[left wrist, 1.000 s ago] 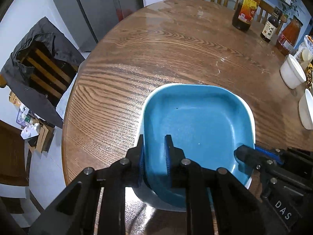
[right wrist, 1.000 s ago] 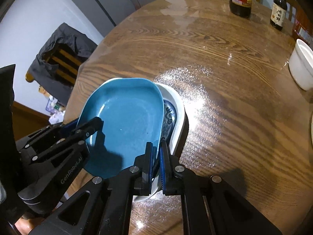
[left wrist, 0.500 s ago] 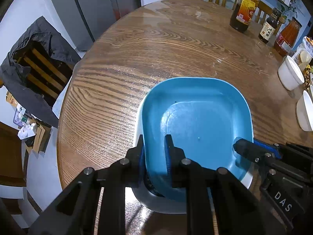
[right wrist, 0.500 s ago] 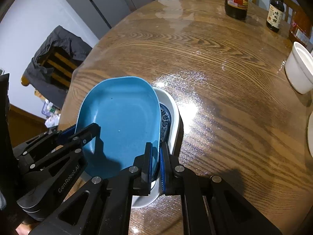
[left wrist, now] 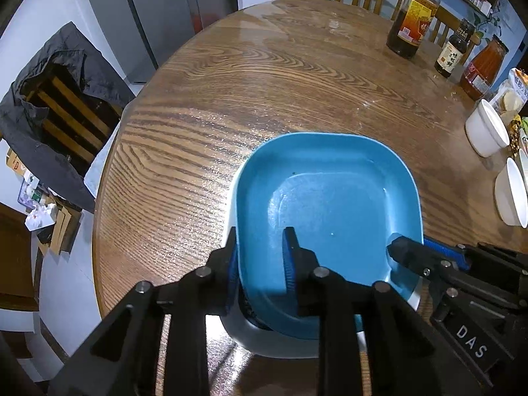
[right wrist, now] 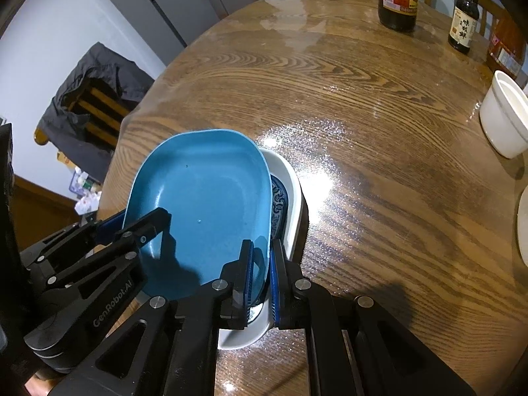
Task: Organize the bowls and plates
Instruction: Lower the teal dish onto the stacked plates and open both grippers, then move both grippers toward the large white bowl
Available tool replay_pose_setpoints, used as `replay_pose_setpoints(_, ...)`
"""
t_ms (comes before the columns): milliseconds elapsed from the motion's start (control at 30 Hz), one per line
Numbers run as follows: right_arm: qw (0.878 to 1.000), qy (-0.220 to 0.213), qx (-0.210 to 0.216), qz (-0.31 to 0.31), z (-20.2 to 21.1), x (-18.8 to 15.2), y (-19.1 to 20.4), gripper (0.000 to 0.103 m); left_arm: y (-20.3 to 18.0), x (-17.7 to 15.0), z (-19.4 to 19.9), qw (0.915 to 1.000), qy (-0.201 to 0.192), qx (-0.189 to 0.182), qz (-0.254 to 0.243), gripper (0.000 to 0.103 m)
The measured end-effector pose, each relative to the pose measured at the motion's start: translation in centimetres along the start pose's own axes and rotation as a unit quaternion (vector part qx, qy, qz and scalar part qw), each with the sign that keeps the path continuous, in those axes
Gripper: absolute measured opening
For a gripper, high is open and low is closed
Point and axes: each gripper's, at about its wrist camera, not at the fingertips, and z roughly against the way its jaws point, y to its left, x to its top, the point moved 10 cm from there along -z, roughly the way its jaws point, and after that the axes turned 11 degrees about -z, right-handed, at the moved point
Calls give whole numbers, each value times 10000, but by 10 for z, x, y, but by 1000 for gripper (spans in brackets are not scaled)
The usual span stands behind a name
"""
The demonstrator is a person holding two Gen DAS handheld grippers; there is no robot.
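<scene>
Left tool (left wrist: 260,257): clenched on the near-left rim of the blue square plate (left wrist: 330,204). Right tool (right wrist: 260,270): clenched on the same plate's near-right rim. Plate: sits inside a white dish with blue pattern (right wrist: 290,198), at the near edge of the round wooden bench (left wrist: 280,82). Beyond, right: 2 white bowls (left wrist: 486,128), 3 sauce bottles (left wrist: 412,16).

The blue plate (left wrist: 330,204) has come down onto the white dish (right wrist: 290,178).
</scene>
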Motion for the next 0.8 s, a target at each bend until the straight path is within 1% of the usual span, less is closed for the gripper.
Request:
replay_pose_setpoints(33, 10000, -15, -13, 10, 1, 0, 0, 8, -1, 0, 1, 10000, -2, 6, -15, 29)
replay_pose_setpoints(133, 10000, -14, -36, 37, 2, -1, 1, 8, -4, 0, 2, 10000, -9, -28, -34, 37)
replay_pose_setpoints(200, 10000, -24, -41, 40, 3, -1, 1, 8, -6, 0, 3, 10000, -9, -66, -44, 44)
replay_pose_setpoints(333, 9999, -99, -37, 42, 8, 1, 2, 9, -7, 1, 7, 10000, -54, -30, -70, 53)
replay_pose_setpoints(367, 9999, -112, -30, 34, 9, 1, 1, 9, -5, 2, 9, 9999, -77, 52, -77, 60)
replay_pose_setpoints(400, 9999, -125, -26, 26, 10, 2, 1, 9, -2, 3, 10, 9998, -111, 126, -80, 64)
replay_pose_setpoints(467, 9999, -142, -30, 18, 11, 1, 1, 10, 1, 4, 13, 9997, -150, 165, -51, 65)
replay_pose_setpoints(533, 9999, -166, -25, 12, 13, 1, 0, 13, 5, 3, 14, 9997, -155, 169, 15, 65)
replay_pose_setpoints(567, 9999, -170, 5, 0, 14, 1, 1, 18, 7, 3, 15, 9997, -153, 183, 50, 66)
replay_pose_setpoints(600, 9998, -182, 30, -16, 15, 1, 1, 26, 7, 3, 15, 9997, -156, 182, 77, 68)
replay_pose_setpoints(633, 9998, -202, 42, -19, 17, 1, 1, 31, 7, 3, 16, 9997, -168, 168, 106, 68)
replay_pose_setpoints(667, 9997, -233, 48, -19, 19, 2, 0, 42, 6, 4, 18, 9996, -181, 149, 133, 70)
replay_pose_setpoints(733, 9993, -359, 40, -17, 27, 3, -2, 44, 1, 8, 22, 9995, -238, 157, 145, 72)
replay_pose_setpoints(800, 9989, -472, 21, -24, 35, 6, -8, 45, -5, 14, 28, 9993, -317, 157, 131, 78)
